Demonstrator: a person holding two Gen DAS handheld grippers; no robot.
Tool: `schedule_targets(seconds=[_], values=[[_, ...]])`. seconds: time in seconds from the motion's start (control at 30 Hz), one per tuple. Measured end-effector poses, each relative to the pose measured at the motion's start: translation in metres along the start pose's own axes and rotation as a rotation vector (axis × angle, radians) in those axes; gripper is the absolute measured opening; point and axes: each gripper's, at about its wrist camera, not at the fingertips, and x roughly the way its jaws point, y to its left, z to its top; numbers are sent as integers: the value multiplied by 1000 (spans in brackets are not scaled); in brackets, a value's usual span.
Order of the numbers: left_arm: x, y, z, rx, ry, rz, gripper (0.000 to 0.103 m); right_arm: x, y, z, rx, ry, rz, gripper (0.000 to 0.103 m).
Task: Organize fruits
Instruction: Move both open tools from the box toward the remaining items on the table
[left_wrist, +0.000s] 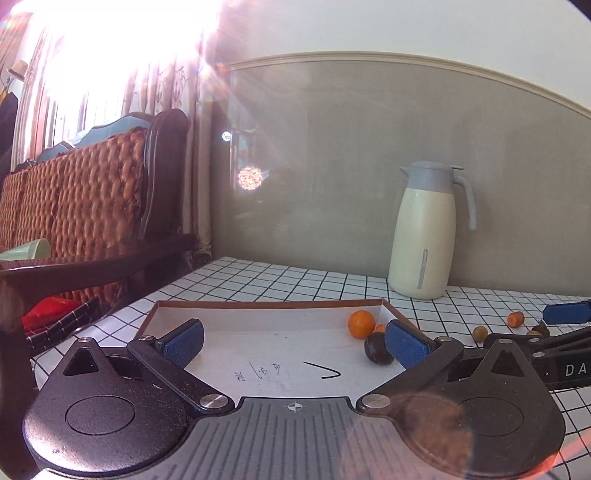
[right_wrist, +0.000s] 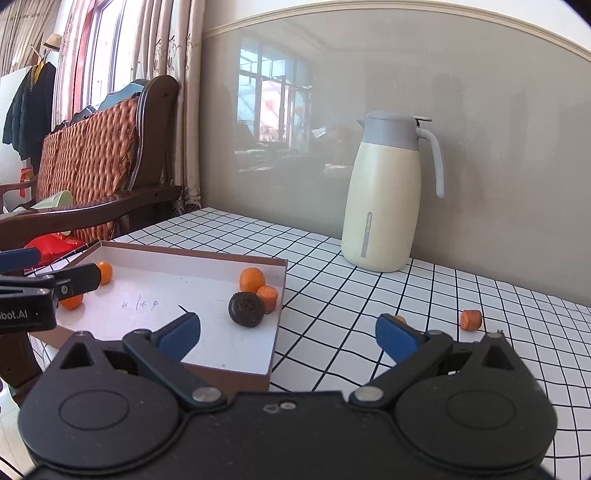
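Right wrist view: both claws released, right claw (right_wrist: 288, 332) straddling tray (right_wrist: 275, 343) edge.

The worktop (right_wrist: 369, 295) is showing a white cloth gridded in black. The tray (right_wrist: 207, 258) is showing white inside, brown outside. The jug (right_wrist: 380, 199) is wearing cream under grey. The tangerine (right_wrist: 252, 279) is glowing orange.

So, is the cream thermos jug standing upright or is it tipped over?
Upright. The thermos jug stands on its base on the checked table by the wall, lid on top, handle vertical.
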Motion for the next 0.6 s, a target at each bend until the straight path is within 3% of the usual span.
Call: schedule_targets(seconds=[0.23, 0.4, 0.6], values=[[2, -14, -1, 21, 18, -35, 103, -12, -13, -5, 7, -16, -16, 96], [-1, -33, -4, 81, -10, -11, 103, -20, -25, -9, 36, -10, -9, 96], [-3, -51, -4, 95, -7, -32, 103, -30, -38, -14, 48, -14, -32, 96]])
